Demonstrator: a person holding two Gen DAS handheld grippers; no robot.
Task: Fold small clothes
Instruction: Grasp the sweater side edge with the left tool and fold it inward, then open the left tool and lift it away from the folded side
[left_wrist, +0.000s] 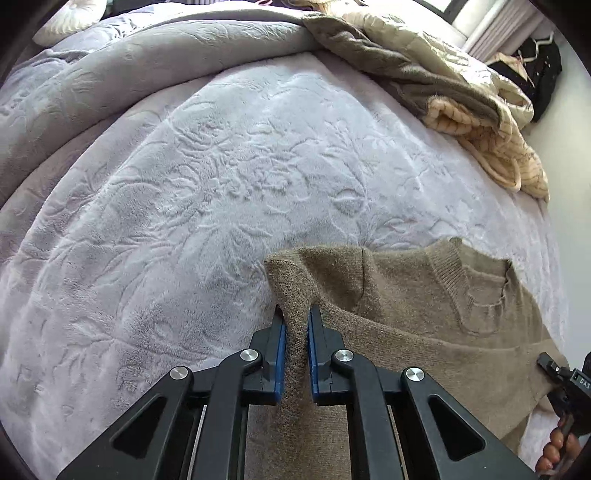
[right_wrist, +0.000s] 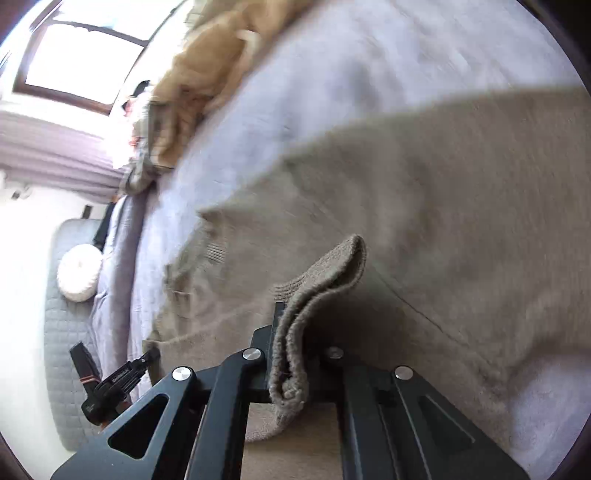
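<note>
Pale lilac embossed blanket (left_wrist: 207, 177) covers the bed, with a heap of cream and olive clothes (left_wrist: 461, 96) way off past the fingers toward the window. In the left wrist view, the left gripper (left_wrist: 295, 332) has its blue-padded fingers (left_wrist: 280, 354) pinching a raised fold of the tan knit sweater (left_wrist: 443, 317); the rest of it spreads flat to the right of the fingers, neckline beyond them. The other tool pokes in at the far right edge.

Right wrist view is blurry. The right gripper (right_wrist: 291, 332) is clamped on a doubled-over ribbed edge of that sweater (right_wrist: 424, 206), which sticks up between the fingers, body stretching ahead and right.
</note>
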